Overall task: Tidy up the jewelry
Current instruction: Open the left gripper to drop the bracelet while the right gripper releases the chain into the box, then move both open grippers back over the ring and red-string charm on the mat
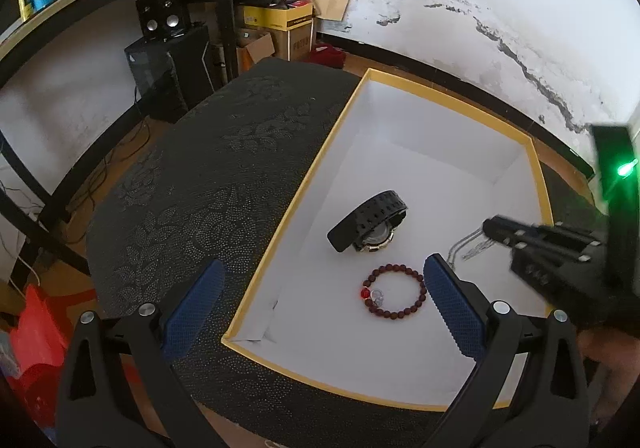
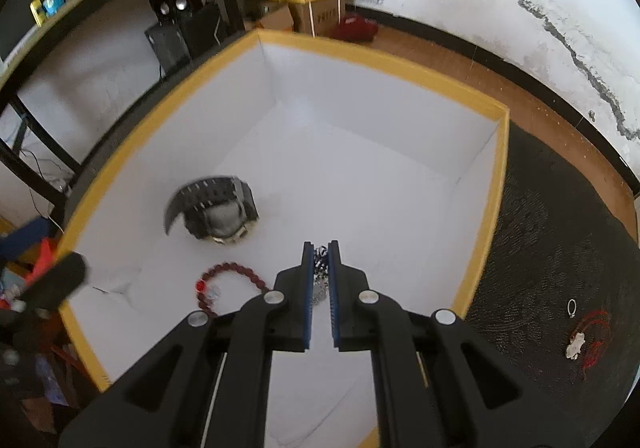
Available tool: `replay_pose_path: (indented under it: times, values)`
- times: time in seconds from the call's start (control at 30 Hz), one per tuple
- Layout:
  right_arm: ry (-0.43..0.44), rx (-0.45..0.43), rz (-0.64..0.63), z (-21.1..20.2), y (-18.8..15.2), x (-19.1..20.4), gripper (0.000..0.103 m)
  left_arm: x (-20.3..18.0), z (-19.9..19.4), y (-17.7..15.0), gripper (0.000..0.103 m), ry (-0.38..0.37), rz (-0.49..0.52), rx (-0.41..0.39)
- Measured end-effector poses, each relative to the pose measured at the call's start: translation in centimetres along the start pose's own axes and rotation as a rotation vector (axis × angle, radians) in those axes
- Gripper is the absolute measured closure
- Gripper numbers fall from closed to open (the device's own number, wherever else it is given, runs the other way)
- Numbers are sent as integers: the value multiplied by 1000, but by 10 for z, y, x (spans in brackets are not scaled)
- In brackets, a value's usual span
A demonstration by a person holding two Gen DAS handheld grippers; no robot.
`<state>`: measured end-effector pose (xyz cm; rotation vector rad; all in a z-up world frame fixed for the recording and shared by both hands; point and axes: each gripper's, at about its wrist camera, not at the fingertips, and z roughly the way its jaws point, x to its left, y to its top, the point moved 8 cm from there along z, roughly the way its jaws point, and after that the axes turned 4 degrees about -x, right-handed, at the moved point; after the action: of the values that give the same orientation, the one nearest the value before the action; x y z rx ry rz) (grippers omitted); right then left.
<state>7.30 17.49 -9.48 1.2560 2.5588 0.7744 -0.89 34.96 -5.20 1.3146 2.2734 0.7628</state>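
Only the right wrist view is showing a small ring (image 2: 571, 307) and a red cord with a white charm (image 2: 588, 340) lying on the dark cloth (image 2: 552, 248) outside the yellow-rimmed box (image 2: 486, 207). Both views are showing the watch (image 1: 370, 221) and the bead bracelet (image 1: 394, 294) lying on the box floor. The right gripper (image 2: 321, 248) is pinching a silver chain (image 1: 466, 248) over the box floor. The left gripper (image 1: 322, 304) is hanging spread wide, holding nothing.

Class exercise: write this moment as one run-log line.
right gripper: shut on silver chain, over box | left gripper: open, empty | in box: watch, bead bracelet | outside: ring, red-cord pendant
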Motion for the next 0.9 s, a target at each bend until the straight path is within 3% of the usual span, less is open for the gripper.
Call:
replay_pose_path:
  times: [0.2, 0.27, 0.33, 0.37, 0.4, 0.43, 0.67, 0.9]
  values:
    - [-25, 32, -51, 11, -7, 5, 92, 5, -2, 3, 6, 1, -21, -16]
    - [-11, 36, -63, 11, -7, 8, 73, 9, -5, 4, 6, -3, -39, -25]
    - [28, 28, -95, 9, -8, 18, 45, 13, -9, 7, 6, -4, -53, -37]
    - [39, 19, -122, 7, -8, 24, 38, 14, -11, 7, 6, -6, -59, -41]
    - [37, 12, -142, 4, -7, 28, 16, 17, -14, 9, 6, -8, -72, -50]
    - [27, 4, -149, 1, -6, 29, 6, 20, -17, 11, 6, -12, -86, -59]
    - [41, -77, -164, -24, 3, 28, 6, 34, -40, 22, 6, -16, -157, -135]
    - [8, -188, -117, -88, -8, -8, 7, 13, -33, 22, 6, -8, -136, -127]
